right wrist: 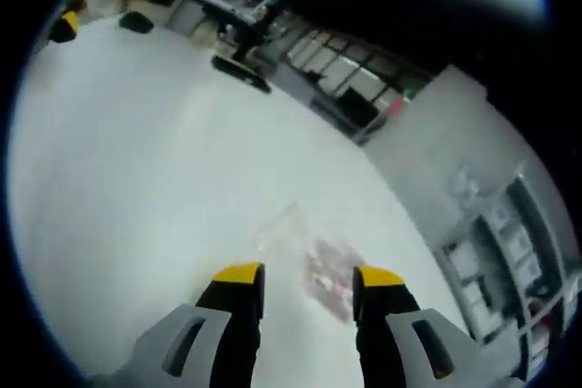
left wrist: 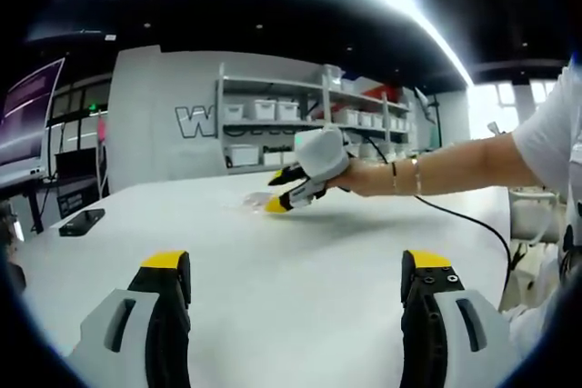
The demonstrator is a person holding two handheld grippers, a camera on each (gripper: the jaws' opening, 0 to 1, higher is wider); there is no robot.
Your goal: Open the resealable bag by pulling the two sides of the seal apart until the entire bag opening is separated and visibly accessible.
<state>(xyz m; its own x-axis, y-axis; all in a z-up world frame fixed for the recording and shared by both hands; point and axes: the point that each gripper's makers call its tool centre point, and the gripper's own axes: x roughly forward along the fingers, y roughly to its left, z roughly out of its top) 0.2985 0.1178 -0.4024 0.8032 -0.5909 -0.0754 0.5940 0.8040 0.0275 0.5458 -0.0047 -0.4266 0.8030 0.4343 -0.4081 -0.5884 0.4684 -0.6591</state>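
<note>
A clear resealable bag point(right wrist: 314, 270) lies flat on a white table point(right wrist: 136, 179), with pinkish contents faintly visible inside. The right gripper point(right wrist: 307, 290) hovers just over the bag, its yellow-tipped jaws apart and holding nothing. In the left gripper view, the left gripper point(left wrist: 296, 274) sits well back from the bag point(left wrist: 257, 199), jaws wide apart and empty. A phone point(left wrist: 82, 221) rests on the table.

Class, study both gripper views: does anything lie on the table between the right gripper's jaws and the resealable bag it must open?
Nothing visible does. In the right gripper view the right gripper hangs open over the clear resealable bag, with only bare white table around it. The left gripper is open, well back from the bag.
</note>
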